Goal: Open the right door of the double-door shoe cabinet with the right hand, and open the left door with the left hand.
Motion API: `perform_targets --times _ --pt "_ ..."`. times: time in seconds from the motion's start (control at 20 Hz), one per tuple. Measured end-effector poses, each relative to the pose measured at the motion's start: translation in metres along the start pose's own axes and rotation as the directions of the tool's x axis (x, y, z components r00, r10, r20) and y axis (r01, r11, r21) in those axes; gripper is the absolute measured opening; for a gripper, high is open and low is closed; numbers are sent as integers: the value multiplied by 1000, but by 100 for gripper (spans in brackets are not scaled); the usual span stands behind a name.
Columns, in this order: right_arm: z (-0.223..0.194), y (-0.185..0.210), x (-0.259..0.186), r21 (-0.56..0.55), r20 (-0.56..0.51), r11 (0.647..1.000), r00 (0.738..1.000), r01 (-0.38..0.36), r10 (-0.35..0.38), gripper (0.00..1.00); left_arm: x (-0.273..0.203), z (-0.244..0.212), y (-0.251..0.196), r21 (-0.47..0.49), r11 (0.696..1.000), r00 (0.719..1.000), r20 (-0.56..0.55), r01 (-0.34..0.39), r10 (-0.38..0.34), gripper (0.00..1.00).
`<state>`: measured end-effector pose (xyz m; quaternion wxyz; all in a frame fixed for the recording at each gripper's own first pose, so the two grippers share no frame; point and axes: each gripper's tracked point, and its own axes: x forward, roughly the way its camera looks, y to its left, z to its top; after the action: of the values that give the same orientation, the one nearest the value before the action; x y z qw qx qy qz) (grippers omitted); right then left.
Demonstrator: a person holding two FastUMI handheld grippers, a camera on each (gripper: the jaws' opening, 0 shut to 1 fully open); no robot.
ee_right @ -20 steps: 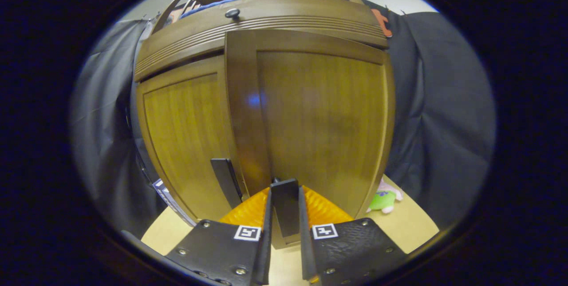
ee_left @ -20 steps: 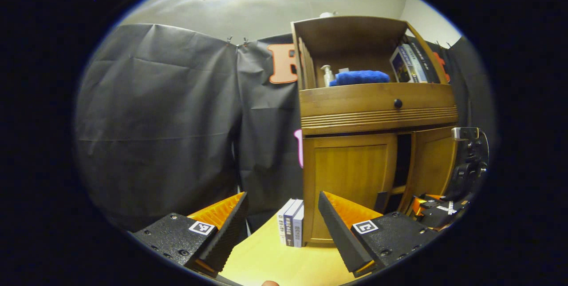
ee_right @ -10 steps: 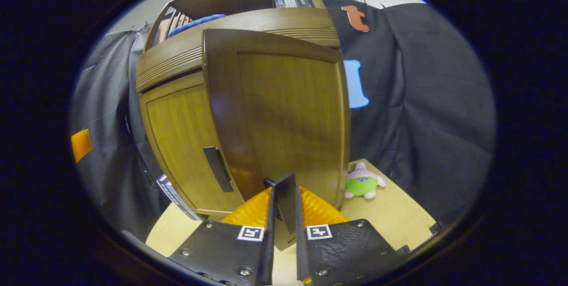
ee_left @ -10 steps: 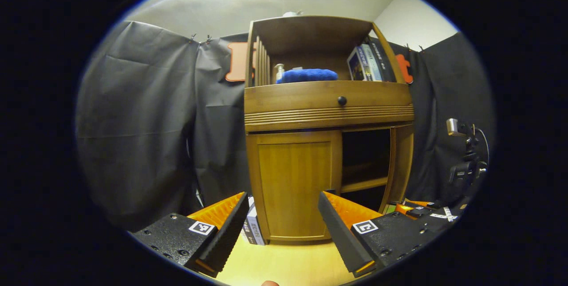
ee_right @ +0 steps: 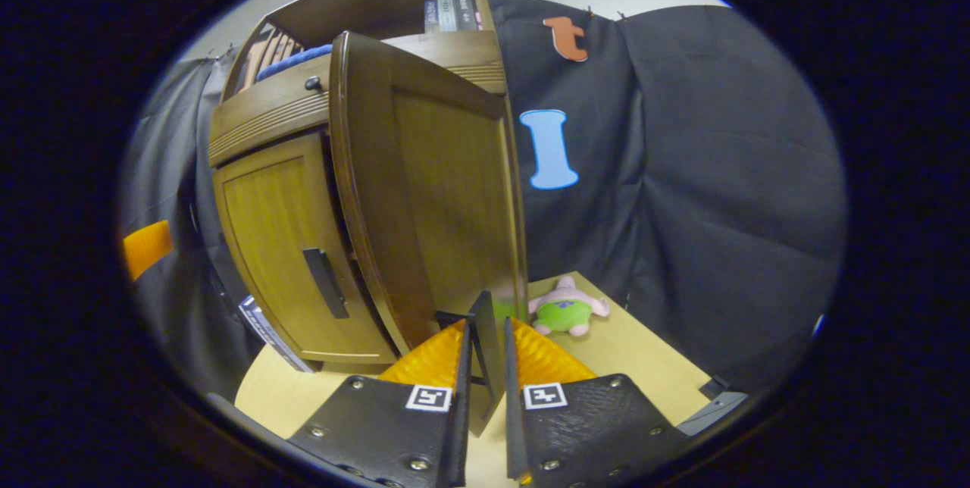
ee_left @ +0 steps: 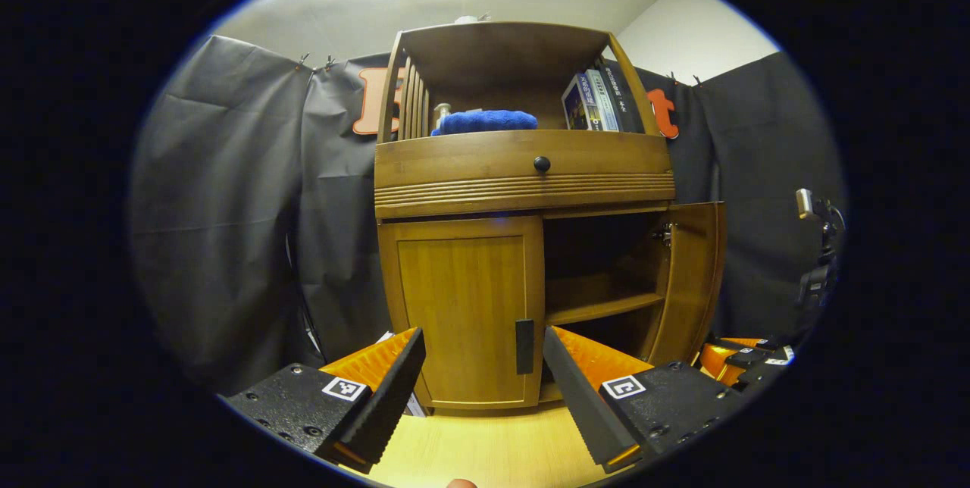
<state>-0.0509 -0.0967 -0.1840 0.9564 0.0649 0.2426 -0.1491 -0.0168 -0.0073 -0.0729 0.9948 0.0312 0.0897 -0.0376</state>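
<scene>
In the left gripper view the wooden shoe cabinet [ee_left: 523, 177] stands straight ahead on the table. Its left door [ee_left: 462, 306] is closed, with a black handle [ee_left: 524, 346] at its right edge. My left gripper [ee_left: 483, 367] is open and short of that door, the handle showing between its fingers. The right door [ee_left: 693, 276] stands swung out, baring a dark inside with a shelf [ee_left: 602, 308]. In the right gripper view my right gripper [ee_right: 485, 333] is shut on the right door's black handle [ee_right: 485, 351], with the right door [ee_right: 439, 192] edge-on before it.
A pink and green plush toy [ee_right: 564, 311] lies on the table [ee_right: 629, 351] right of the cabinet. Books [ee_right: 261, 321] lean at the cabinet's left foot. The upper shelf holds a blue towel [ee_left: 485, 122] and books [ee_left: 595, 100]. A camera stand [ee_left: 815, 245] stands far right.
The right door has swung from barely ajar to wide open, pulled by my right gripper. My left gripper has turned to face the cabinet, bringing the left door's handle between its fingers.
</scene>
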Motion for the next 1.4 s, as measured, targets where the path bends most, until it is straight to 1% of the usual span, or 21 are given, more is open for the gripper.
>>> perform_targets --times 0.15,0.2,0.25,0.3,0.4,0.65,0.8,0.85,1.0,1.1,1.25,1.4 --pt "0 -15 3 5 9 1000 1000 19 -20 20 5 -2 -3 3 1000 1000 -2 4 -4 96" --pt "5 -19 -4 3 23 1000 999 30 -30 22 6 -3 -4 3 1000 1000 -4 5 -5 96" --pt "7 -25 -4 -5 32 999 999 43 -43 16 7 -4 -4 3 1000 1000 -5 5 -5 96" --pt "8 -33 -5 -11 42 998 998 57 -56 15 8 -5 -3 3 1000 1000 -6 3 -3 96" --pt "12 -47 -5 -9 48 997 996 77 -77 15 11 -7 -2 4 1000 1000 -8 -3 3 96" --pt "18 -86 -6 -5 53 987 985 163 -162 14 18 -10 -4 -7 1000 1000 -11 -4 3 96" --pt "19 -98 -5 8 49 984 983 176 -176 14 21 -11 -9 -12 1000 1000 -13 5 -6 96" --pt "21 -103 -4 7 50 982 981 189 -189 14 22 -12 -9 -13 1000 1000 -13 7 -7 96" --pt "23 -125 -8 -11 66 966 964 258 -257 14 26 -12 -11 -16 1000 1000 -18 2 -2 96" --pt "24 -139 -9 7 68 958 955 287 -287 15 27 -15 -11 -17 1000 1000 -23 -3 3 96" --pt "19 -138 -7 49 43 963 963 266 -268 14 29 -19 -11 -26 1000 999 -34 -10 9 96" --pt "19 -142 -7 32 47 961 960 273 -275 14 30 -22 -10 -38 999 999 -45 -20 18 96"
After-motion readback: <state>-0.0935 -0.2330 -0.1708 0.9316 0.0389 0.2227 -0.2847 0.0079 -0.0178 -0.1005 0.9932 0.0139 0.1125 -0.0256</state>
